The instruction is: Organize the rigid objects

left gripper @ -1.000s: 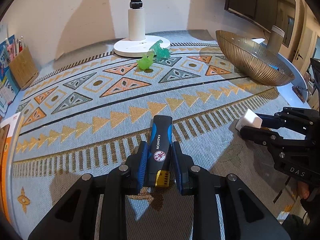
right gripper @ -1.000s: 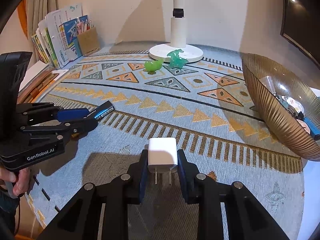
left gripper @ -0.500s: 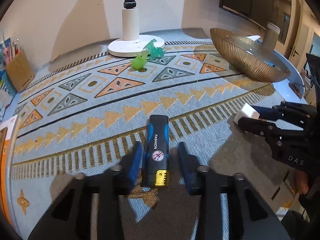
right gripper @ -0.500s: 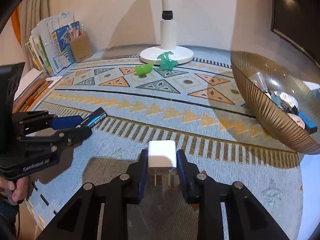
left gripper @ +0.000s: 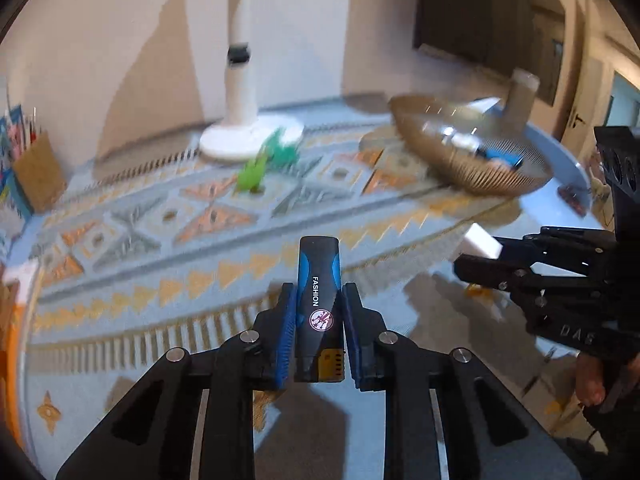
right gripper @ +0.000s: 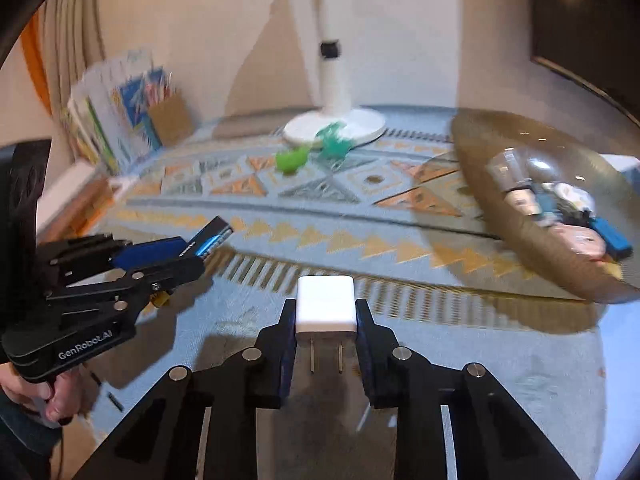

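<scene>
Lighter [left gripper: 319, 304] and charger [right gripper: 326, 304], each clamped in your left [left gripper: 318, 316] and right hand-held gripper [right gripper: 326, 320], remain short of the bowl [right gripper: 520, 236], already part-filled.

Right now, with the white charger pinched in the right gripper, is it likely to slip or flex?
The white charger looks like a rigid block, so flexing seems unlikely. Its smooth sides could slide between the right gripper pads. It seems light.
</scene>
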A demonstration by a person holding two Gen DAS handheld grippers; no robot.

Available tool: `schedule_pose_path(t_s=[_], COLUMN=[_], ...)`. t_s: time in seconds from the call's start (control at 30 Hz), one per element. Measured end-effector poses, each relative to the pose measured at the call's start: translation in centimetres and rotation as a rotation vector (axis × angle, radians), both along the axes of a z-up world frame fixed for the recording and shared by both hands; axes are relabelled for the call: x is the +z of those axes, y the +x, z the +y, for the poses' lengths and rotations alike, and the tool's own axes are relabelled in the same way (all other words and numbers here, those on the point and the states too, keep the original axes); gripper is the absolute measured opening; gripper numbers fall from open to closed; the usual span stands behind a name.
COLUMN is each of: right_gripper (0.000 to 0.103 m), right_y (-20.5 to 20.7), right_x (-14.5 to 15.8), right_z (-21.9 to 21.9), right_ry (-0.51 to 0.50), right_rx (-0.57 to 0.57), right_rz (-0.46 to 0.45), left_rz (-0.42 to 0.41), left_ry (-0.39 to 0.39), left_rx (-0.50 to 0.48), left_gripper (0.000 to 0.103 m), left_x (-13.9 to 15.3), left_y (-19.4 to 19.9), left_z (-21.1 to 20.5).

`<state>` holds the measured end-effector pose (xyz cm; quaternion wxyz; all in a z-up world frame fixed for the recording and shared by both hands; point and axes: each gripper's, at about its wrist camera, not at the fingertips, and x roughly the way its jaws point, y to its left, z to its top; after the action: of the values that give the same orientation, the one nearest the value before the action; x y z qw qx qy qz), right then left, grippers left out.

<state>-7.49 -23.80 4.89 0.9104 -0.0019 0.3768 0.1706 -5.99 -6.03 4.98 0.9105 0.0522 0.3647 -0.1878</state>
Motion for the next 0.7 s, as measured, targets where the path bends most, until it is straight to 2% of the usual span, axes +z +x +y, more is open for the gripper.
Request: schedule_pose_path(t_s=[0.1,0.2,0.27,0.33,0.4,0.47,0.7], right_gripper=[0.026,0.026,0.026,0.026,0.026,0.026,0.026], right_y=[-0.5,-0.4,0.0,0.8,2.1,3.6,6.6], right_x=[4.1,8.8,11.2,12.6,12.9,12.1,7.0], right_z=[-4.2,-10.3,-14.1,-17.0,-19.4,-21.5,-24.7], right_ry=[0.063,0.134,0.139,0.102,0.053,0.055,0.087], right_rx=[-0.068,-0.197,-0.283,-0.346,-0.415,-0.459,-0.51], right_rz=[-0.078,-0.154,-0.2,-0.23,-0.214,-0.159,0.007], left_rz=[-0.072,-0.157,-0.187,-0.191,-0.183,-0.176,-0.044], left_ry=[-0.038,-0.098,-0.15,-0.199,-0.234,-0.228,-0.198], left_rx=[-0.037,-0.087,-0.121,-0.164,-0.195,-0.217,-0.267], left_gripper=[0.02,0.02,0.02,0.02,0.02,0.02,0.02], left_x=[3.7,8.1,10.4,12.2,13.1,13.0,8.1], left_y=[0.0,0.7,1.4,2.8,4.5,6.1,9.4], left_z=[-1.6,-4.4,-6.4,-8.6,-10.9,-13.7,-20.3])
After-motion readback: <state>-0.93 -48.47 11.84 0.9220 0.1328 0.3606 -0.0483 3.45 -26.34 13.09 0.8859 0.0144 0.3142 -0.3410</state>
